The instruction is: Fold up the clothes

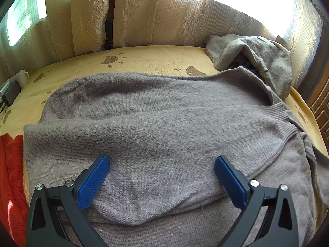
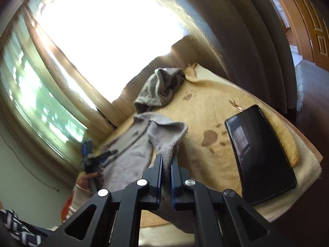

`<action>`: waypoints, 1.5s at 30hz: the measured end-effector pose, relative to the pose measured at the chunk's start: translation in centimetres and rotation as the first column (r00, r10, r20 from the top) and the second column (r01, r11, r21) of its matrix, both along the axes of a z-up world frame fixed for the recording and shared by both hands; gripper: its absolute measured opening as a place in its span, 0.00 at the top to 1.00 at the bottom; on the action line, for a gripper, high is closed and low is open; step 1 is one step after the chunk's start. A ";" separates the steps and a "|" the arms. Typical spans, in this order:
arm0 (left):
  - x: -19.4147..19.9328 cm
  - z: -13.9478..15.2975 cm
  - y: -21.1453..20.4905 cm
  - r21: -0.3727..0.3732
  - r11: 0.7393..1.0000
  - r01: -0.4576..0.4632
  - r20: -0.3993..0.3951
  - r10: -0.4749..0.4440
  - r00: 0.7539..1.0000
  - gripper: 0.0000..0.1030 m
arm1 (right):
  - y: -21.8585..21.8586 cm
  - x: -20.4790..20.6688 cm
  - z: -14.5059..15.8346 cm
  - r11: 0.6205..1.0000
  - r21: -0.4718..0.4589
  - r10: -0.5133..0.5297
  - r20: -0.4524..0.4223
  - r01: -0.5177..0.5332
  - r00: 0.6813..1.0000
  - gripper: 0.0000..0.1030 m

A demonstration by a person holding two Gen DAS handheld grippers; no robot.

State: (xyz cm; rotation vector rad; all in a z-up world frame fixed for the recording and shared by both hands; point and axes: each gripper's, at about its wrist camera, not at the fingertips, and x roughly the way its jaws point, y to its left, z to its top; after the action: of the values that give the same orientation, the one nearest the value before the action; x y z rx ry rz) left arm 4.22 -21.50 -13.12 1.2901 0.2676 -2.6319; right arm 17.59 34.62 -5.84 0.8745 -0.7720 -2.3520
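A grey knit sweater [image 1: 164, 123] lies spread on a yellow paw-print blanket [image 1: 144, 57], one sleeve folded across its body with the ribbed cuff [image 1: 285, 121] at the right. My left gripper [image 1: 161, 162] is open, its blue pads just above the folded sleeve, holding nothing. In the right wrist view my right gripper [image 2: 166, 160] is shut on a fold of the sweater [image 2: 168, 135] and holds it lifted above the blanket [image 2: 205, 107]. The left gripper [image 2: 90, 156] shows there at the sweater's far side.
A second grey garment [image 1: 257, 55] lies crumpled at the blanket's far right, also in the right wrist view [image 2: 160, 88]. Red cloth [image 1: 10, 175] lies at the left edge. A black tablet [image 2: 261, 158] lies on the blanket. Curtains [image 1: 92, 16] and a charger [image 1: 10, 92] stand behind.
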 end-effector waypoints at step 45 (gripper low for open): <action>-6.0 4.0 5.5 0.650 0.726 0.225 -0.083 -0.226 0.971 0.00 | 0.2 -16.3 7.1 0.940 -0.073 -0.341 -0.263 0.334 0.903 0.92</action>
State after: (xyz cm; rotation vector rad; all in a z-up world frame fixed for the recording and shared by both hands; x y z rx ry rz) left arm -1.77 -15.99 -9.11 1.5942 1.2074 -2.8477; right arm 1.30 34.83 1.27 0.4123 -0.8919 -2.6816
